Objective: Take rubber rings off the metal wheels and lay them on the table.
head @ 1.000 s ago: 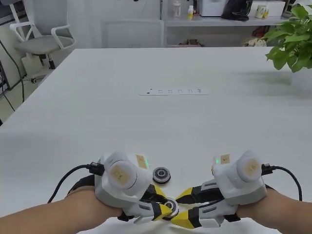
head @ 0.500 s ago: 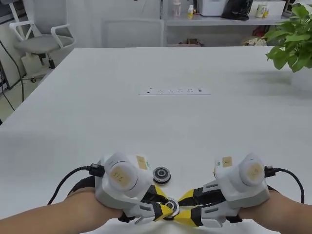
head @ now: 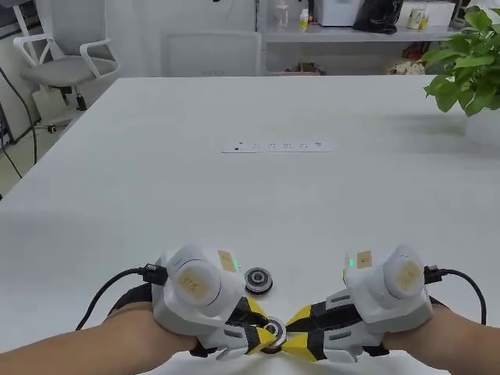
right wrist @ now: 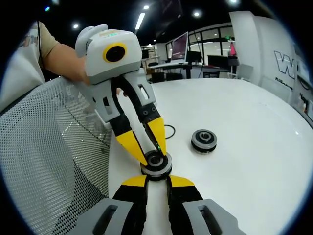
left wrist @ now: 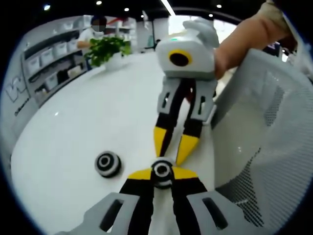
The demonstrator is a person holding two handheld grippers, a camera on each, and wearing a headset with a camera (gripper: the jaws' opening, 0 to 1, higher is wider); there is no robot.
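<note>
While the left gripper (head: 262, 337) and right gripper (head: 295, 341) both clamp one wheel (right wrist: 156, 161), peeling its ring (right wrist: 165, 169) seems begun, needing a steady outward pull.

Two metal wheels are in sight: one metal wheel (head: 273, 328) and a second wheel (head: 258, 280). Each carries dark rubber, though whether that is one ring or more per wheel is hard to tell at this size. There are two grippers, the left gripper (head: 264, 333) and the right gripper (head: 295, 341), one table (head: 234, 203), one socket strip (head: 271, 146), one potted plant (head: 465, 70) and one white office chair (head: 66, 66).
</note>
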